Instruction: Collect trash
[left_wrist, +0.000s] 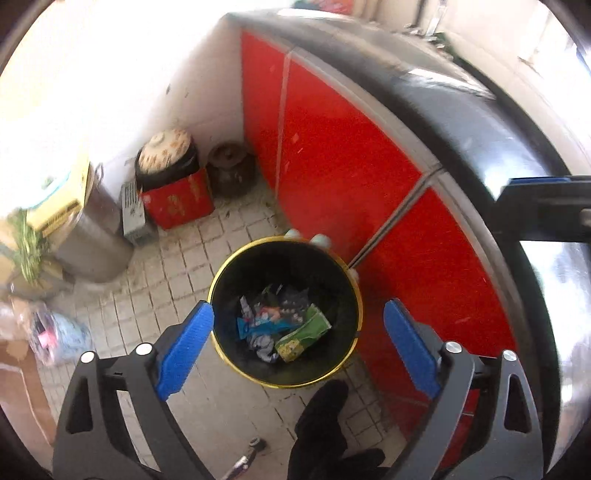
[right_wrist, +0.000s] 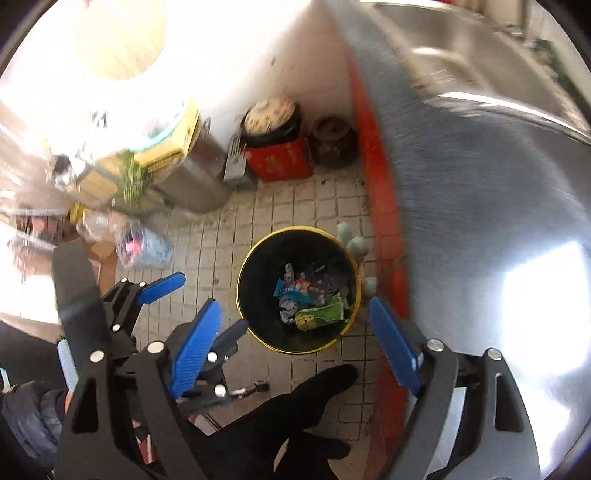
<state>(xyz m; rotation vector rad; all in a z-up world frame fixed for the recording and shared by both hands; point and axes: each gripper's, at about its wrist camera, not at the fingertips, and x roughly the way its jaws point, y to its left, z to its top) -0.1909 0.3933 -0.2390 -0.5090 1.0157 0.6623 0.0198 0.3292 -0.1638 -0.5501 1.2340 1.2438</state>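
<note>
Left wrist view looks down between the spread, empty jaws of the left gripper (left_wrist: 298, 343) into a gold-rimmed black trash bin (left_wrist: 221, 273) holding wrappers (left_wrist: 284, 325), while the right gripper (right_wrist: 295, 343), likewise agape and empty, hangs over the same bin beside the red cabinet (left_wrist: 332, 155).

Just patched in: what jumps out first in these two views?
The black bin with a gold rim, on the tiled floor against the red cabinets, with bright wrappers at its bottom. Both hand-held grippers, left and right, hang open above it, holding nothing.
</note>
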